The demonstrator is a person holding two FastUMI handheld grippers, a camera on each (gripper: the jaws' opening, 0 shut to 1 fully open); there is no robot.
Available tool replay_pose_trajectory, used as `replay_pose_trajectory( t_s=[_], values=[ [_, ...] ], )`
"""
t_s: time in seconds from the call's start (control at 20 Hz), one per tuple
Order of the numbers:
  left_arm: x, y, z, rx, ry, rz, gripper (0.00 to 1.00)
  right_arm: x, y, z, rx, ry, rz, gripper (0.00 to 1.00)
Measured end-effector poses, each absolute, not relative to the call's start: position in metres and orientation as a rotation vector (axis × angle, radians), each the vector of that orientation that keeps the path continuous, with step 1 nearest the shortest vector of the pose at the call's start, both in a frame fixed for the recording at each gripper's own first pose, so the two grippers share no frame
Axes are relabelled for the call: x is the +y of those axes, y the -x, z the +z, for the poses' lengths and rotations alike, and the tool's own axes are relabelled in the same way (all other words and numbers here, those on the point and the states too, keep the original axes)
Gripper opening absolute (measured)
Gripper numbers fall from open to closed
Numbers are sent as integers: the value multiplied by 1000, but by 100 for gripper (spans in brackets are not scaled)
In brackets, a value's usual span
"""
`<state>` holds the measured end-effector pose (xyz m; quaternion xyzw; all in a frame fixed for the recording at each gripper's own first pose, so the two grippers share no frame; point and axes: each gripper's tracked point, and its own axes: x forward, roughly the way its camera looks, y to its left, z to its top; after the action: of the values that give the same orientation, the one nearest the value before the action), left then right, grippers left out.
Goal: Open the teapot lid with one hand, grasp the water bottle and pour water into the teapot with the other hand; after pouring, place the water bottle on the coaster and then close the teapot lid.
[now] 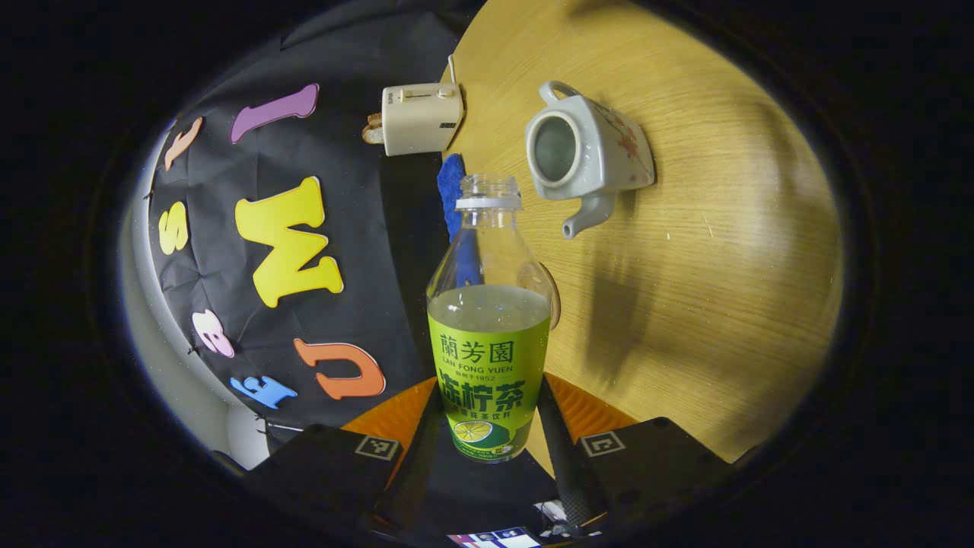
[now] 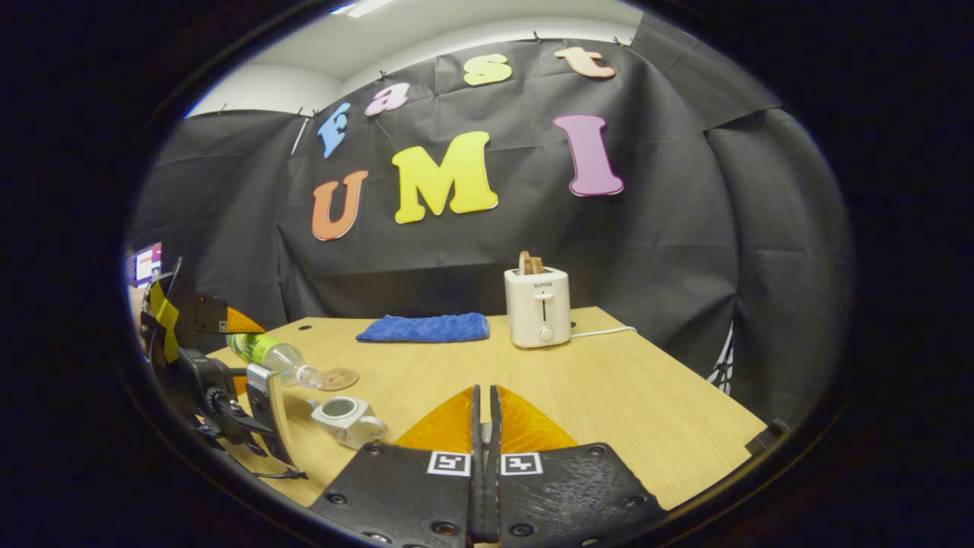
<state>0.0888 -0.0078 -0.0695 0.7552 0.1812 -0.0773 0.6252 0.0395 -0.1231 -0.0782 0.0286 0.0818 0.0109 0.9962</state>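
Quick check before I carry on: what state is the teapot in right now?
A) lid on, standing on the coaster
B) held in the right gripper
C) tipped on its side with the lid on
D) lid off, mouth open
D: the teapot stands on the table with its round mouth uncovered, while the left gripper holds the bottle tilted nearby.

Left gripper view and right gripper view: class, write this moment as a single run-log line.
left gripper: shut on water bottle, tilted | teapot: lid off, on table | coaster: bare | right gripper: closed, lid not seen
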Motion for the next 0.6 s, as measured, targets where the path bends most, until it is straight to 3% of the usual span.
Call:
replay_pose_trajectory(
  t_s=[0.6],
  values=[
    [-24,-98,-52,331,-1936,-160,71,-129,-37,-77,159,-47,10,2]
  ],
)
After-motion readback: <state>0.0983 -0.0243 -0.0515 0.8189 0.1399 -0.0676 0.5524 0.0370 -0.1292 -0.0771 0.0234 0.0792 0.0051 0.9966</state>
